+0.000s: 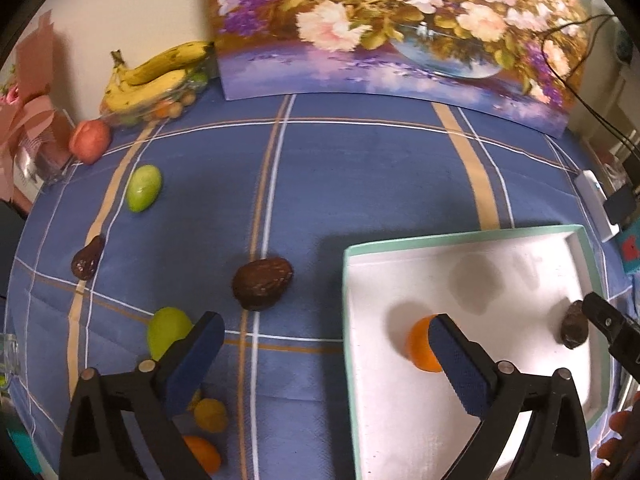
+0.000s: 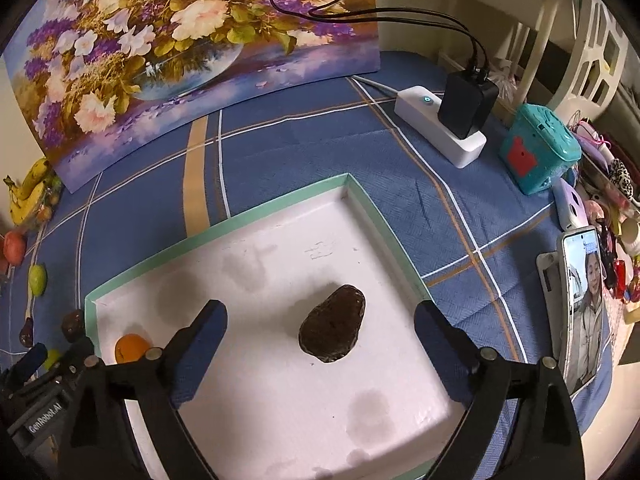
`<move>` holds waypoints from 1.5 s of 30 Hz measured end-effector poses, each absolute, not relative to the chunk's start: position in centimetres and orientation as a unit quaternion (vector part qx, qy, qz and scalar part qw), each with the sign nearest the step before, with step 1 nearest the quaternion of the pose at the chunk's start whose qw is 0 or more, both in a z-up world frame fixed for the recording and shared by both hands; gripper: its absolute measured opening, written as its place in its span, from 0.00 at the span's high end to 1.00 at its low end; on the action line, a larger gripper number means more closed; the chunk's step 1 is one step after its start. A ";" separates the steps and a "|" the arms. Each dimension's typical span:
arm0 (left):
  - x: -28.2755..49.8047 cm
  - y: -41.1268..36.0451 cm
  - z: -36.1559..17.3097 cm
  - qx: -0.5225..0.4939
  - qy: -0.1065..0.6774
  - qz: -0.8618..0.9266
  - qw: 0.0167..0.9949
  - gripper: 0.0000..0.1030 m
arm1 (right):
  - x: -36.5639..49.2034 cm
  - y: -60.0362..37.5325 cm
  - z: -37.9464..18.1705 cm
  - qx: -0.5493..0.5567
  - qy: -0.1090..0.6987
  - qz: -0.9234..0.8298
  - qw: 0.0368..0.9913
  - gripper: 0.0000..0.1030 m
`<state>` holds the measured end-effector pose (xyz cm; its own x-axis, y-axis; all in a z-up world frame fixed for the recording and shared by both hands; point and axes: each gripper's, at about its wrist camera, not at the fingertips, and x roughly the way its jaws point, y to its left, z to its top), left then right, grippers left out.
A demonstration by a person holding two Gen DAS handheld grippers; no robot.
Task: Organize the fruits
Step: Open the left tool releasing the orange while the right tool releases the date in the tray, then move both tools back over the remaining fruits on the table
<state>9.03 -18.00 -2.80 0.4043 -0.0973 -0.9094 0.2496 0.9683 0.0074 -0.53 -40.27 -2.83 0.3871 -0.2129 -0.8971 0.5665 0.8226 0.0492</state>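
1. Nearest the left wrist camera is the left gripper, its jaws spread wide and empty, straddling the near-left wall of the white tray; an orange lies in the tray just behind its right finger, not pinched.
2. The right gripper hangs over the tray with its jaws wide apart; a dark avocado rests on the tray floor between them, and neither pad touches it.
3. So two fruits are in the tray, and both grippers look done with them.
4. Left on the blue checked cloth: a second dark avocado just left of the tray, a green fruit beside the left finger, another green fruit farther back, a small dark pear-shaped fruit, a yellow fruit and another orange under the gripper.
5. The step in hand, as I judge it, is clearing the tray and reaching for the next fruit; the second avocado looks handiest for the left side.
6. To do it well: lift clear of the tray wall first, keep the jaws wide, come down over the fruit's narrower width, and close gently, since soft fruit bruises and round fruit rolls.
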 end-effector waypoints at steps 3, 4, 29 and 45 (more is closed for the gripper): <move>9.0 -17.3 -2.7 0.069 0.532 -0.097 0.838 0.00 | -0.5 -40.3 -3.3 0.180 0.503 -0.239 0.811 0.08; 9.0 -17.0 -2.7 0.066 0.529 -0.098 0.840 0.00 | -0.6 -40.3 -3.3 0.180 0.502 -0.239 0.811 0.08; 8.6 -8.4 0.4 0.010 0.471 -0.115 0.874 0.00 | -0.7 -37.2 -0.8 0.172 0.434 -0.201 0.861 0.08; 9.7 -2.3 1.9 -0.028 0.453 -0.085 0.887 0.00 | 0.9 -33.3 -0.3 0.153 0.433 -0.167 0.873 0.08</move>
<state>9.67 -2.31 1.85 0.5752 -0.1756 -0.7990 0.1258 0.9841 -0.1258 0.85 -33.28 -0.31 0.5691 -0.1599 -0.8066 0.4241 0.8975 0.1212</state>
